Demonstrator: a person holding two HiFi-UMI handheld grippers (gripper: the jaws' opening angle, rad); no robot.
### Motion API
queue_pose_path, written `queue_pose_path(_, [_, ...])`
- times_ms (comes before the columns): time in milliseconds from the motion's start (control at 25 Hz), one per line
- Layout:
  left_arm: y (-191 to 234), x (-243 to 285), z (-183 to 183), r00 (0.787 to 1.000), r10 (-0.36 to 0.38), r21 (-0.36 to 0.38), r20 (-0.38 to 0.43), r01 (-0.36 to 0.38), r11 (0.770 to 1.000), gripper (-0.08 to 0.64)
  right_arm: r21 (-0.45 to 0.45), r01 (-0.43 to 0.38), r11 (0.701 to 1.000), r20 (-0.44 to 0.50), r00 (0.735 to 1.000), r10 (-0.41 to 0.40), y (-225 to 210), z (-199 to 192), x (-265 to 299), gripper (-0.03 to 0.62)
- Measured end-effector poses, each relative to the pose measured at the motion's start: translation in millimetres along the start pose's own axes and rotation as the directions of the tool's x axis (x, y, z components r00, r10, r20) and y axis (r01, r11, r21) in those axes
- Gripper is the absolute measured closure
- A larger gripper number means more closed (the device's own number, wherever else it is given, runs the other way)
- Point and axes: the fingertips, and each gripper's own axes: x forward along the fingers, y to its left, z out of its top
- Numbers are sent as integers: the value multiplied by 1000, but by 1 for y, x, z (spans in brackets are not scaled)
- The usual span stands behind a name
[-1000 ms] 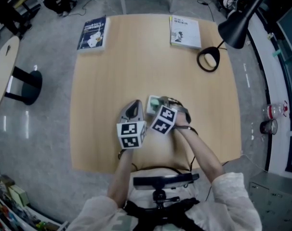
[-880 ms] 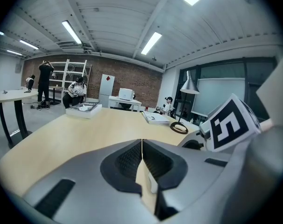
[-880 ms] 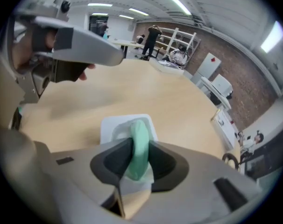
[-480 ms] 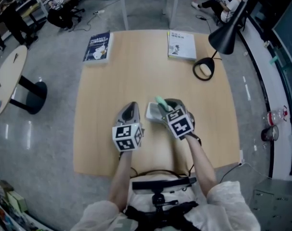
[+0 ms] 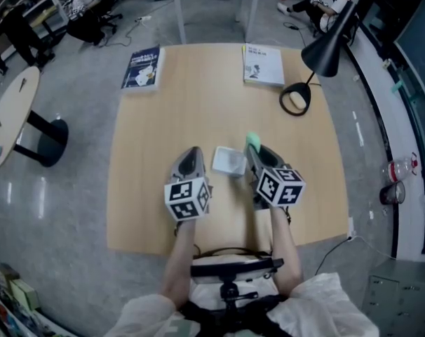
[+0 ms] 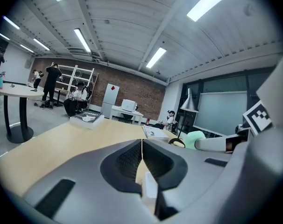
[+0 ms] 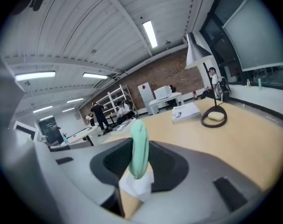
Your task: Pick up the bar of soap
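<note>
The bar of soap (image 5: 252, 141) is pale green and stands on edge between the jaws of my right gripper (image 5: 254, 148), which is shut on it above the table. The right gripper view shows the soap (image 7: 139, 146) upright in the jaws, a white scrap under it. Just left of it a small clear soap dish (image 5: 229, 161) lies on the wooden table (image 5: 163, 111). My left gripper (image 5: 191, 159) rests left of the dish, jaws shut on nothing (image 6: 141, 148). In the left gripper view the soap (image 6: 196, 138) shows at the right.
A blue book (image 5: 142, 67) lies at the table's far left corner and a white booklet (image 5: 263, 64) at the far right. A black desk lamp (image 5: 326, 44) with a ring base (image 5: 295, 101) stands at the right edge. A round side table (image 5: 9, 114) stands off to the left.
My right gripper has lifted the soap from the dish and carried it right and slightly away. The dish now lies uncovered. The left gripper has hardly moved.
</note>
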Motion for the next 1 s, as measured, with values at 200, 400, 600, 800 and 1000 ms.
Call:
queue_pose_path(200, [3, -6, -3, 1000, -9, -19, 1, 9, 1000, 545, 4, -4, 1000, 20, 1000, 4, 9, 2, -7, 480])
queue_pose_path(400, [6, -11, -13, 999, -44, -19, -12, 43, 999, 545, 17, 11, 1000, 51, 999, -12, 23, -1, -15, 480])
queue_pose_path(600, [14, -34, -22, 998, -62, -75, -7, 62, 995, 545, 27, 29, 999, 58, 998, -31, 39, -17, -35, 480])
queue_pose_path(800, [10, -61, -11, 997, -60, -60, 44, 62, 996, 545, -5, 6, 1000, 87, 996, -5, 59, -18, -62, 480])
queue_pose_path(1000, [-15, -112, -12, 994, -49, -35, 102, 53, 998, 545, -41, -6, 999, 150, 989, 12, 72, -26, -126, 480])
